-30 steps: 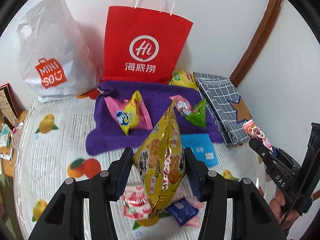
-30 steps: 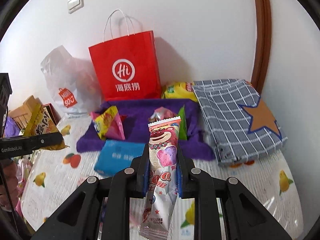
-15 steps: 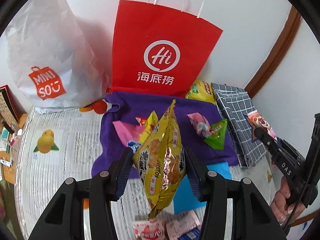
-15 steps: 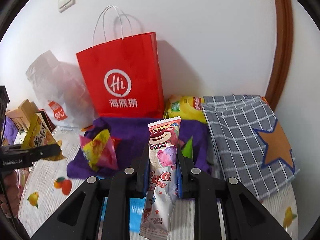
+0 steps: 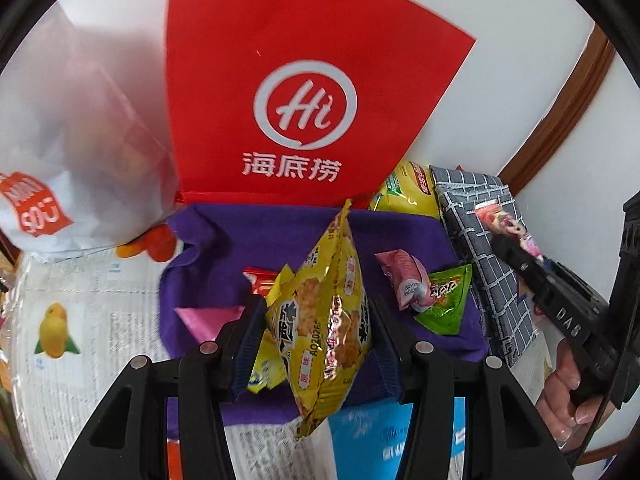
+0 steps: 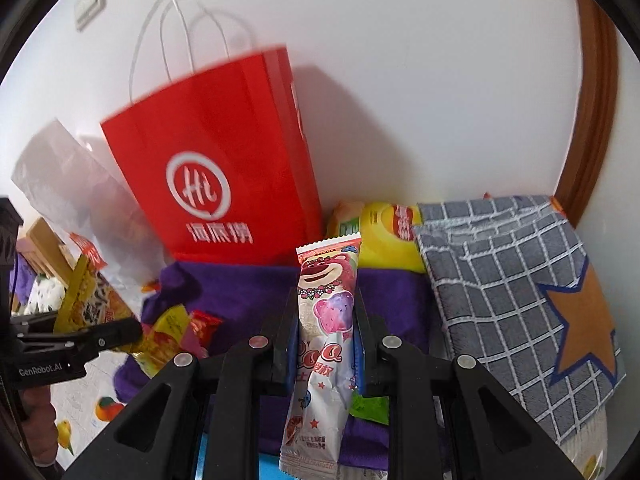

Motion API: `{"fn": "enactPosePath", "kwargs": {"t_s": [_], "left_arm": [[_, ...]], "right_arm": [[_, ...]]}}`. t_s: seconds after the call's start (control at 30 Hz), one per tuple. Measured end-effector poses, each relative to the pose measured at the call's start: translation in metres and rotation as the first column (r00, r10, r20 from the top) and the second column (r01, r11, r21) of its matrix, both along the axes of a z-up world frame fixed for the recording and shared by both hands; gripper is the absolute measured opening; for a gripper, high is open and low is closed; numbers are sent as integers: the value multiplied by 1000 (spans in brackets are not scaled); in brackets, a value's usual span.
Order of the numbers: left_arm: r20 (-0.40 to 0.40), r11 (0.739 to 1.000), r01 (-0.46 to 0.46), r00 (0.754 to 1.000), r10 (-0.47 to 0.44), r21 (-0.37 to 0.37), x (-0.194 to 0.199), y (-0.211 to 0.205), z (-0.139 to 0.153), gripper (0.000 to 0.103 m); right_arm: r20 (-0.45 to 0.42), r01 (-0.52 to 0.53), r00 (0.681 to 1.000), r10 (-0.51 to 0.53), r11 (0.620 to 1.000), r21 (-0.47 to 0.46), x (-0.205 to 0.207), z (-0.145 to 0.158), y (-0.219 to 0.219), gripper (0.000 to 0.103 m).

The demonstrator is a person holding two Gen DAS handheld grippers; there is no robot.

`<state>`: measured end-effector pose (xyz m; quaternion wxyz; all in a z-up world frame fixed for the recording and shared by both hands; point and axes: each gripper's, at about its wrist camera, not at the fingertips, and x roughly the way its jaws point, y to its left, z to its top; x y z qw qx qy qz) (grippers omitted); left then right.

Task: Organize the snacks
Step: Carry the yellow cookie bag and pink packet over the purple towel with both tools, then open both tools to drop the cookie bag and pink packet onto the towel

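Wall switch (image 6: 90, 3) and star-patterned grey cloth (image 6: 520, 292) showed only in the right view, while the left view alone showed a pink packet (image 5: 404, 280) and green packet (image 5: 446, 300) on the purple cloth (image 5: 224, 240). Red bag (image 5: 304, 92) stood behind, white bag (image 5: 76, 140) beside it. Left gripper (image 5: 316, 344) clamped a yellow snack bag (image 5: 326, 320); right gripper (image 6: 322, 344) was clenched on a bear-print wrapper (image 6: 324, 332), both above the purple cloth.

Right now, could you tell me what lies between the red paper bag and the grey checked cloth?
A yellow snack bag sits between the red paper bag and the grey checked cloth, clearest in the right wrist view.
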<state>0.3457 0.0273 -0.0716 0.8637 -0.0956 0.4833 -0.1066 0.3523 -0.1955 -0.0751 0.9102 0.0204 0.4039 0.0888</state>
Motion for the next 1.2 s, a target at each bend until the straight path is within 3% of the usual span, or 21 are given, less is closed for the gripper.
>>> {"fn": "enactPosePath", "kwargs": {"t_s": [0.5,0.87,0.97,1.03,1.2], "left_arm": [[-62,998,57,996,-57,-1,20,-20,-40,49],[-91,998,59,994,-59,2,21,-23,-49,49],[-99,998,60,993,-60,-2,23,-24,-52,49],[-101,998,61,993,-61,-3,24,-25,-53,49],[-107,997,71,992,-71,-2,23,-28,-53,49]], "right_arm": [[-113,-40,993,33,998,-55,21,-55,3,22],[-177,-57,983,41,995,-86,29,-72,6,24],[-163,-51,986,35,994,-96,29,-70,6,33],[-151,-58,988,44,994,-91,27,-66,6,47],[-109,-58,993,50,995,-79,21,-51,6,57]]}}
